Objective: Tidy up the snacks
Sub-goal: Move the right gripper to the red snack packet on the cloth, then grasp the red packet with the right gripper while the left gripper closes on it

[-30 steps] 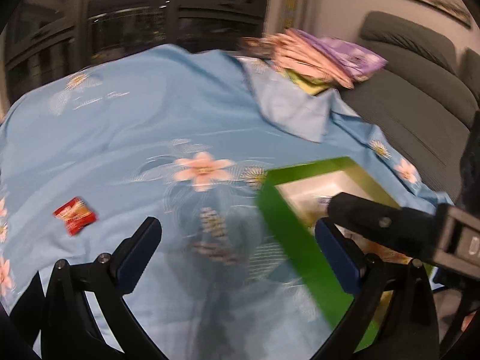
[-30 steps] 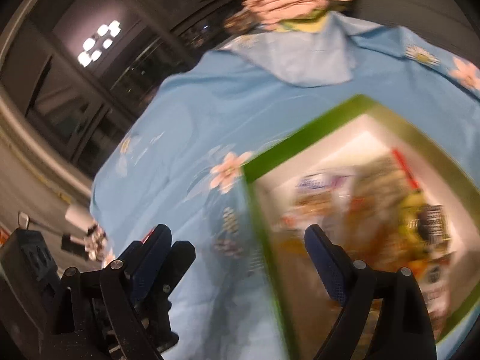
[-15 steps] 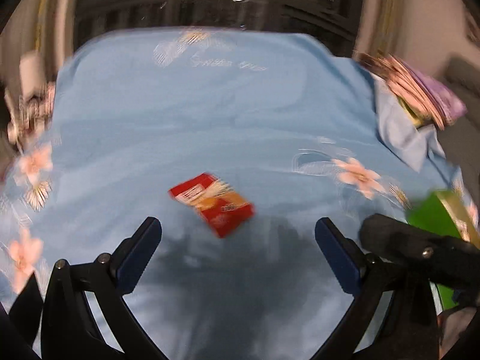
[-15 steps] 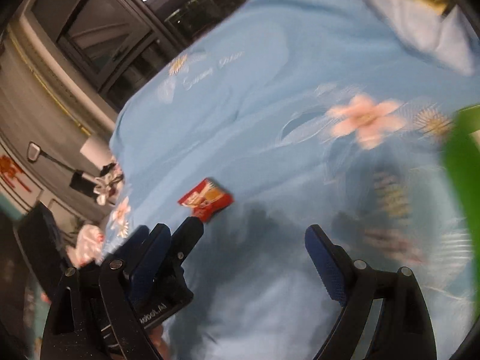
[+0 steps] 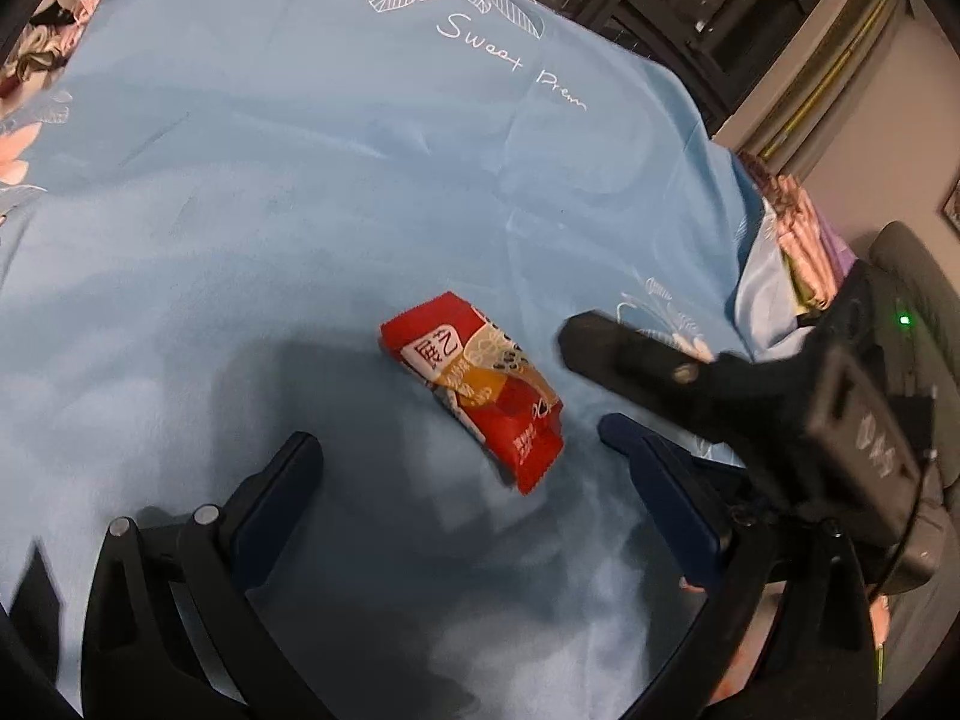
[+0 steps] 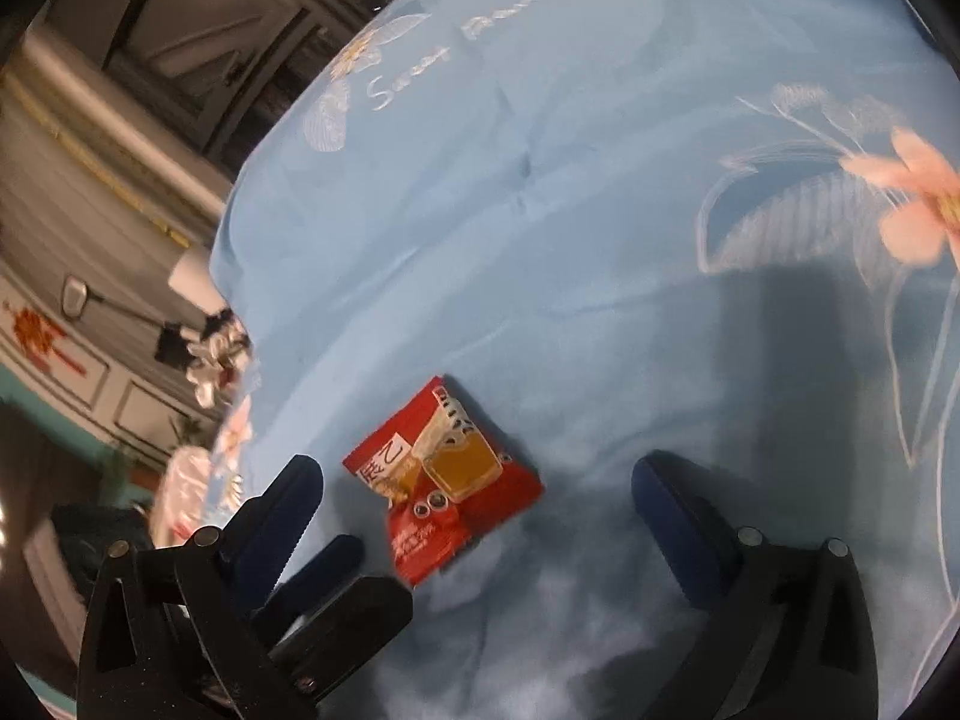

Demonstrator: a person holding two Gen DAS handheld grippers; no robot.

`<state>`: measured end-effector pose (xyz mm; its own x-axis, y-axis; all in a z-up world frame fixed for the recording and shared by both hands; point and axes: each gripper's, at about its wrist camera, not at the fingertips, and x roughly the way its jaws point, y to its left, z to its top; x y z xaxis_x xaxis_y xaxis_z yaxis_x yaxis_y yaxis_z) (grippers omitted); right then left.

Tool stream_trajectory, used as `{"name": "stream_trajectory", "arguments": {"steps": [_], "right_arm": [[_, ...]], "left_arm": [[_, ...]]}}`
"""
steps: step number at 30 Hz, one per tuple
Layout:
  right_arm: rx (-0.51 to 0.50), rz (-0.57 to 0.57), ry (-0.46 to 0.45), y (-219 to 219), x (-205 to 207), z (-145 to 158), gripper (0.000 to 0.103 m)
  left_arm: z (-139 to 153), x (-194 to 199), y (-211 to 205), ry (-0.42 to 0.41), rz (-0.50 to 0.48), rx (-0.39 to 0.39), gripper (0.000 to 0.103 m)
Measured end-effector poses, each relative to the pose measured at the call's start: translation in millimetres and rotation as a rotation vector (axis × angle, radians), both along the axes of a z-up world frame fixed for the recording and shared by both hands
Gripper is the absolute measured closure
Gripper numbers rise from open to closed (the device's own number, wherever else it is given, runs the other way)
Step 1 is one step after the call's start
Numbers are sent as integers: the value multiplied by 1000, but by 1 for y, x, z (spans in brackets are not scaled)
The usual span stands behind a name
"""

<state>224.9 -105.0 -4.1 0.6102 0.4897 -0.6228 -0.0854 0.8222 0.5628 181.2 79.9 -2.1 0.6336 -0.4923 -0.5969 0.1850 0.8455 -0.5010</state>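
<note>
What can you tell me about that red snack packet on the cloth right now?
The red snack packet is a small, flat, glossy wrapper with a white label of Chinese characters, an orange drink picture and crimped ends. It lies flat and slightly crumpled on the blue floral cloth, set diagonally. Nothing grips it: the left gripper and right gripper are both open, and it lies ahead of their fingers, untouched.

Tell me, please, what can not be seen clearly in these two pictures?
- Green snack box: outside both views.
- Small print on the red snack packet: too small in both views.
- Stack of pink and purple packets: cut by the right gripper body in the left wrist view.
- Objects beyond the blue cloth edge, right wrist view: blurred.
</note>
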Motion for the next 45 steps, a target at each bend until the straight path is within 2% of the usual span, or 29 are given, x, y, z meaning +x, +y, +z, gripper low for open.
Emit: {"name": "stream_trajectory", "arguments": {"steps": [3, 8, 10, 12, 15, 17, 21, 25, 27, 29, 32, 33, 34, 37, 40, 41, 42, 43, 44, 45], "right_arm": [[23, -3, -7, 0, 9, 1, 0], [167, 9, -37, -16, 12, -3, 0], [214, 37, -51, -19, 10, -3, 1], [220, 69, -55, -20, 8, -3, 2], [233, 113, -75, -22, 2, -1, 2], [227, 138, -70, -23, -1, -1, 2], [119, 141, -61, -20, -11, 2, 2], [-140, 210, -104, 13, -20, 5, 2], [-162, 232, -107, 25, -20, 5, 2], [-169, 270, -132, 35, -22, 8, 3], [-216, 319, -167, 50, -24, 11, 15], [-243, 320, -157, 55, -22, 10, 18], [-264, 317, -139, 57, -20, 7, 19], [-302, 277, -114, 56, -16, 4, 26], [-306, 238, -105, 52, -14, 3, 38], [-307, 228, -104, 52, -13, 4, 43], [-315, 217, -100, 51, -12, 4, 50], [-330, 204, -98, 52, -10, 4, 50], [-338, 195, -102, 54, -9, 4, 51], [-347, 192, -104, 57, -9, 4, 57]], "left_arm": [[0, 15, 2, -4, -22, -40, 1], [-2, 35, 21, -12, -31, -166, 1], [0, 41, 17, -17, -12, -152, 1], [1, 44, 13, -12, -10, -119, 1], [0, 47, 15, -5, -13, -128, 1], [-1, 47, 20, -7, -7, -166, 1], [-1, 47, 20, -6, -11, -172, 1], [0, 49, 23, 10, -15, -179, 2], [0, 51, 26, 27, -8, -194, 6], [0, 51, 32, 49, 3, -238, 12], [-4, 54, 39, 89, -29, -347, 27], [-6, 55, 37, 105, -64, -383, 27], [-5, 56, 33, 108, -95, -374, 27], [0, 53, 12, 95, -119, -231, 27], [1, 55, 8, 90, -106, -217, 27], [0, 57, 10, 95, -101, -231, 34], [-2, 59, 13, 101, -89, -238, 50], [-7, 61, 18, 111, -65, -243, 61], [-11, 63, 22, 124, -41, -243, 81], [-16, 65, 27, 136, -20, -259, 82]]}}
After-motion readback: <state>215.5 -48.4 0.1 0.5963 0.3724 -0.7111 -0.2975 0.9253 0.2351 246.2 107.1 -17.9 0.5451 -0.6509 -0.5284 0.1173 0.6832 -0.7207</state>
